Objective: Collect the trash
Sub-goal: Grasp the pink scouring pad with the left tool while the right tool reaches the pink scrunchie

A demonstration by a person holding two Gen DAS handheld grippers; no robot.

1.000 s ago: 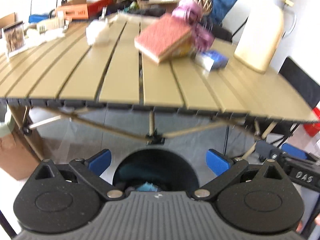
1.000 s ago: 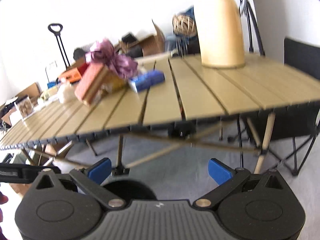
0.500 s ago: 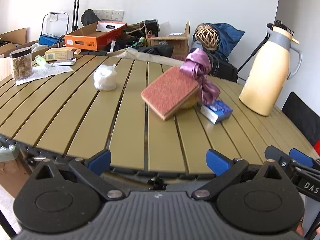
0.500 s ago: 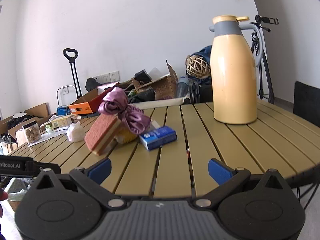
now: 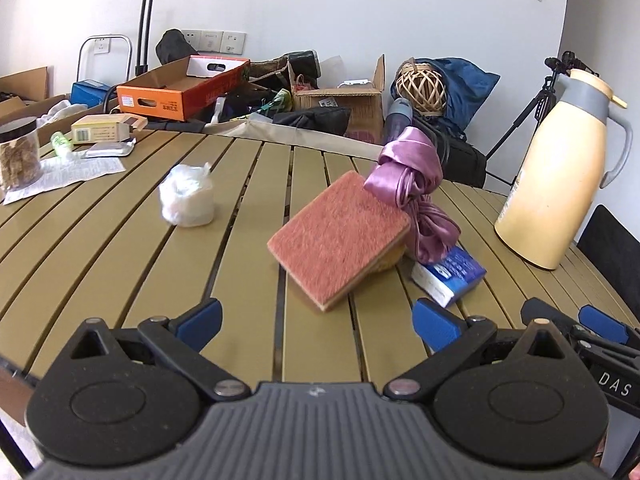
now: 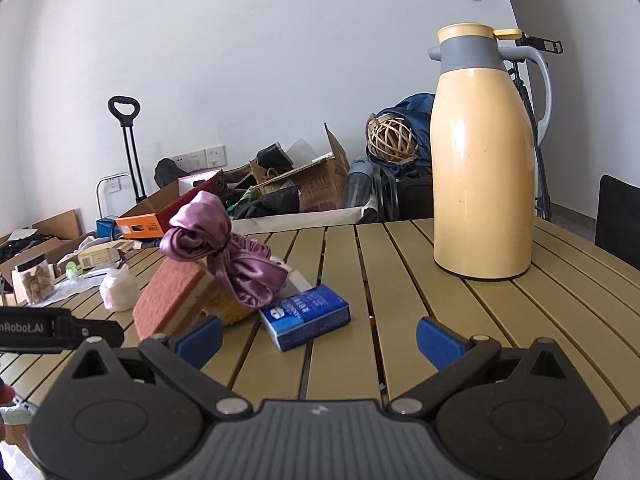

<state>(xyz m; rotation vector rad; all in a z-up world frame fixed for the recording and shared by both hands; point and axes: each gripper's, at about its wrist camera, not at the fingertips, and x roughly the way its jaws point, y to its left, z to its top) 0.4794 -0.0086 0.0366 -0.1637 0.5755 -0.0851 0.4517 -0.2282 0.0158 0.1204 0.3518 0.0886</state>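
Note:
A crumpled white plastic wad [image 5: 187, 197] [image 6: 119, 292] lies on the slatted tan table [image 5: 120, 264]. A red-topped sponge [image 5: 340, 238] [image 6: 176, 298] leans tilted on something yellow, with a purple satin scrunchie [image 5: 412, 196] [image 6: 232, 258] draped against it. Beside them lies a blue tissue pack [image 5: 450, 276] [image 6: 308, 316]. My left gripper [image 5: 316, 320] is open above the table's near edge, short of the sponge. My right gripper [image 6: 318, 338] is open too, just short of the tissue pack.
A tall cream thermos jug [image 5: 558, 176] [image 6: 482, 152] stands at the table's right. At the far left sit a jar of snacks [image 5: 18, 156], a sheet of paper [image 5: 68, 172] and a small carton [image 5: 106, 130]. Boxes and bags [image 5: 332, 96] crowd the floor behind.
Both grippers have risen from below the table's edge to above its top and moved closer to the sponge and tissue pack. Both stayed open.

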